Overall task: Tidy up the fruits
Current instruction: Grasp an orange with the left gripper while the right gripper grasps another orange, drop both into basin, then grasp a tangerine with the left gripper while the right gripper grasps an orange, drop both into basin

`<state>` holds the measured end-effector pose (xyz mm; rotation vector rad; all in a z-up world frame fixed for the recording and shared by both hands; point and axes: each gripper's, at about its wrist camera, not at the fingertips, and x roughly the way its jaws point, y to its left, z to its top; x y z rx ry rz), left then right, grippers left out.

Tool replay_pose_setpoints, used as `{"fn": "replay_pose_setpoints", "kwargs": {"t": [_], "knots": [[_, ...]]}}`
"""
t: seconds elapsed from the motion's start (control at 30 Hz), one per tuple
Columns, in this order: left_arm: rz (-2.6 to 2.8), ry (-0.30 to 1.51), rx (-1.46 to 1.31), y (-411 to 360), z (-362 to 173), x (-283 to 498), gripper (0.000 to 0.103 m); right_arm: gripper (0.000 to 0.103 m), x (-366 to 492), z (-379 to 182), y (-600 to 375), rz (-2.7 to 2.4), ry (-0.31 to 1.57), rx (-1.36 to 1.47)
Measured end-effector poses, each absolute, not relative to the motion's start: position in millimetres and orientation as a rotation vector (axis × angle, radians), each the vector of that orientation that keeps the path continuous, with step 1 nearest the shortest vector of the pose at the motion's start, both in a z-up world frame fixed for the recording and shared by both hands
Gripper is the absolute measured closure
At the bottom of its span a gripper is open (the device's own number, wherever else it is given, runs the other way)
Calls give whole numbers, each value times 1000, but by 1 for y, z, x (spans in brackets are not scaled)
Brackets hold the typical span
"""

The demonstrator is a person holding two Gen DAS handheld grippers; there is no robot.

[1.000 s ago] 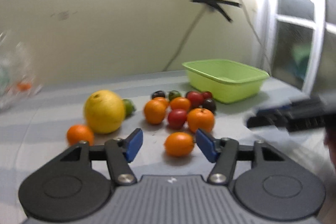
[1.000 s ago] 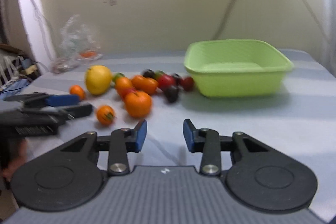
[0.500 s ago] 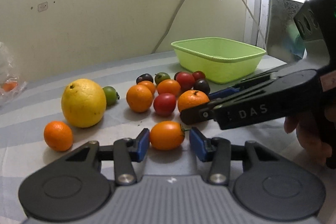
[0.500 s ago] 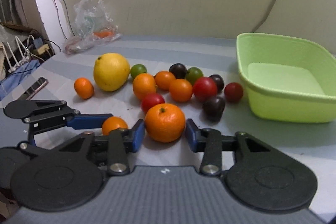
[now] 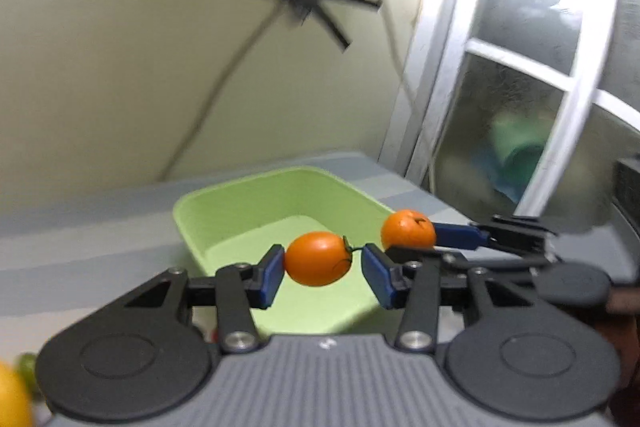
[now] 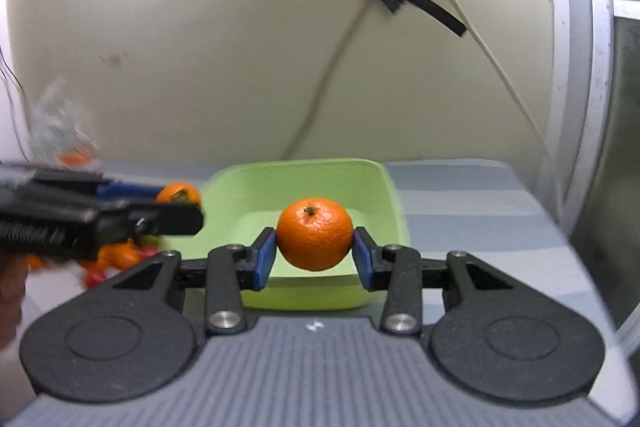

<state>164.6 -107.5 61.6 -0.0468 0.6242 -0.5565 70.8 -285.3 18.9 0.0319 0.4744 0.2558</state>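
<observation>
My left gripper [image 5: 322, 269] holds a small smooth orange tomato [image 5: 318, 258] above the green plastic basin [image 5: 240, 203]; its right pad stands slightly off the fruit, touching the stem. My right gripper [image 6: 315, 255] is shut on a round orange tangerine [image 6: 315, 233], held over the same basin [image 6: 376, 187]. The right gripper with its tangerine [image 5: 408, 229] shows at the right of the left wrist view. The left gripper with its tomato [image 6: 178, 195] shows at the left of the right wrist view.
Remaining fruits [image 6: 116, 257] lie on the striped grey table left of the basin. A yellow fruit [image 5: 12, 397] and a green one [image 5: 26, 373] sit at the bottom left. A plastic bag [image 6: 60, 131] lies at the far left. A window [image 5: 520, 107] is on the right.
Both grippers closed on their fruits on the table, lifted them and moved right over the green basin.
</observation>
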Motion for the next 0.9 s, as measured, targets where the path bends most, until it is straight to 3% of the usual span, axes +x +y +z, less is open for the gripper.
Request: {"fn": "replay_pose_setpoints", "kwargs": {"t": [0.13, 0.2, 0.23, 0.3, 0.63, 0.77, 0.9], "knots": [[-505, 719, -85, -117, 39, 190, 56, 58, 82, 11, -284, 275, 495, -23], [-506, 720, -98, -119, 34, 194, 49, 58, 84, 8, -278, 269, 482, -60], [-505, 712, -88, -119, 33, 190, 39, 57, 86, 8, -278, 275, 482, -56], [-480, 690, -64, -122, 36, 184, 30, 48, 84, 6, -279, 263, 466, -45], [-540, 541, -173, -48, 74, 102, 29, 46, 36, 25, -281, 312, 390, 108], [-437, 481, -217, 29, 75, 58, 28, 57, 30, 27, -248, 439, 437, 145], [-214, 455, -189, 94, 73, 33, 30, 58, 31, 24, -192, 561, 483, 106]]}}
